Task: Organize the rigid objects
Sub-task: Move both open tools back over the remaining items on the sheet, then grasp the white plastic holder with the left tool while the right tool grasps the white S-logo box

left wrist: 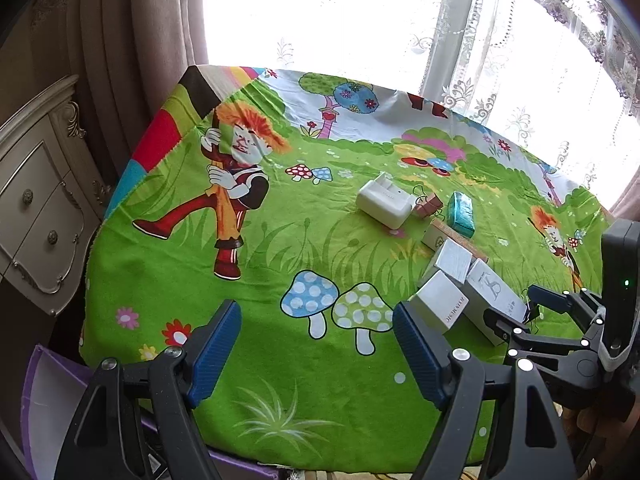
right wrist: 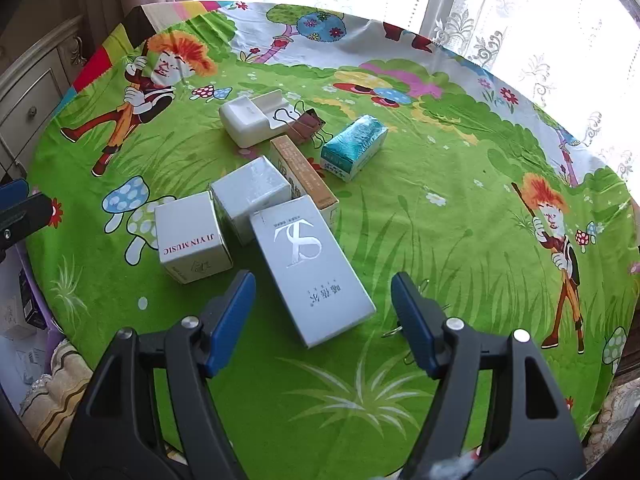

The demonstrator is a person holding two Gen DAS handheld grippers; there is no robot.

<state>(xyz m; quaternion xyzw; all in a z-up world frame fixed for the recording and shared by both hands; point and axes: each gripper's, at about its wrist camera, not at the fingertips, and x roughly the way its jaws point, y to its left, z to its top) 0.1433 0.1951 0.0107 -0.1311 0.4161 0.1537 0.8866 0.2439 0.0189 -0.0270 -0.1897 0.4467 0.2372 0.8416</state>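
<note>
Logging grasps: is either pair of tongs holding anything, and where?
Nothing is held: left tongs and right tongs both stand open above the tablecloth.

boxes (right wrist: 256, 200) clustered centre, tablecloth (right wrist: 460, 220) rightward open

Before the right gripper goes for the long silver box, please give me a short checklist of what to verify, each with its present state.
1. Right gripper open, nothing between its fingers: ok.
2. Long silver box lies flat, top face free: ok.
3. Room beside the box: not ok; the JI YIN MUSIC box and the plain silver box crowd its far end.
4. Wire clip beside the right-hand finger, close to the box's near corner: not ok, it may get caught.
5. Left gripper open and over bare tablecloth, away from the box: ok.
6. Where the box should go: cannot tell.
</note>
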